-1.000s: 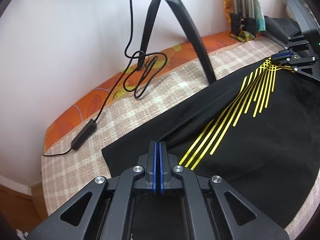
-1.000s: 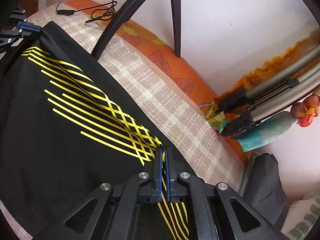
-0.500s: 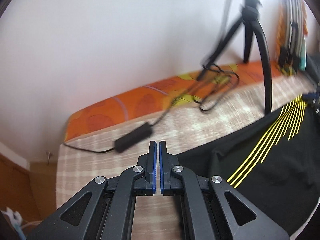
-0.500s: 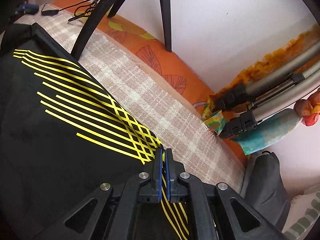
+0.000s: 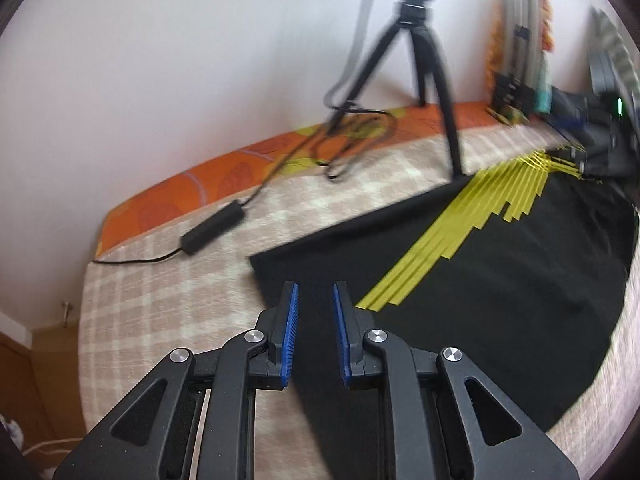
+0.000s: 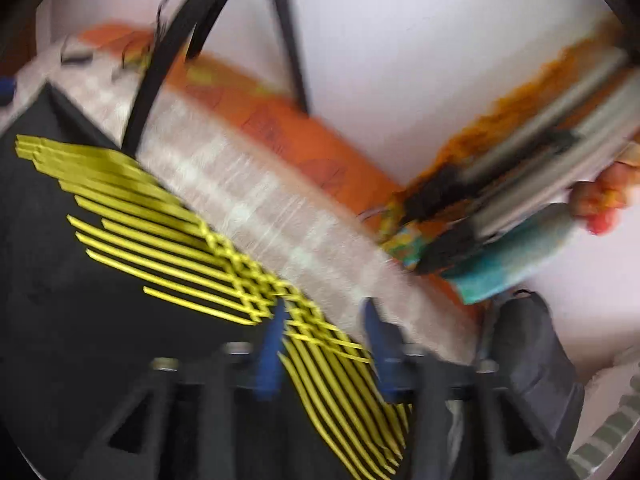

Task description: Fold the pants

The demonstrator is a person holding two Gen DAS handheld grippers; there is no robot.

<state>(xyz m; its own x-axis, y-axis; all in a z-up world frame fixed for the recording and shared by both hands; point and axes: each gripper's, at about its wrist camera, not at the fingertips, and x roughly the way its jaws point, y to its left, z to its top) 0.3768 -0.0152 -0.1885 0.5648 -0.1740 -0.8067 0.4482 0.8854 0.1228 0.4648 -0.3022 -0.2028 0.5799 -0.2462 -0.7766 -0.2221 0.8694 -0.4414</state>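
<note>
Black pants (image 5: 500, 280) with yellow stripes (image 5: 460, 224) lie flat on a checked beige cover (image 5: 160, 300), filling the right and lower centre of the left wrist view; one corner of the fabric points toward the middle of the frame, just above the fingertips. The left gripper (image 5: 314, 296) sits at the bottom centre, its blue-padded jaws parted by a narrow gap with nothing between them, and the black cloth runs under that gap. Behind, in the upper centre, a black tripod (image 5: 424, 60) stands on the cover by a white wall (image 5: 180, 80), one leg coming down right at the far edge of the pants. A cable (image 5: 348, 136) loops beside it and leads to a small black box (image 5: 212, 232) at centre left. An orange sheet (image 5: 180, 196) shows along the wall.

In the right wrist view, which is blurred, the pants (image 6: 80, 300) fill the lower left, with the stripes (image 6: 180, 240) crossing in a lattice near the bottom centre. The right gripper (image 6: 324, 312) at the bottom centre has its jaws spread wide, empty, above the striped cloth at the edge next to the cover (image 6: 260, 216). A tripod leg (image 6: 168, 64) curves across the upper left. Grey poles (image 6: 540, 152) and colourful cloth sit at the right, and a dark grey bag (image 6: 532, 352) at the lower right.
</note>
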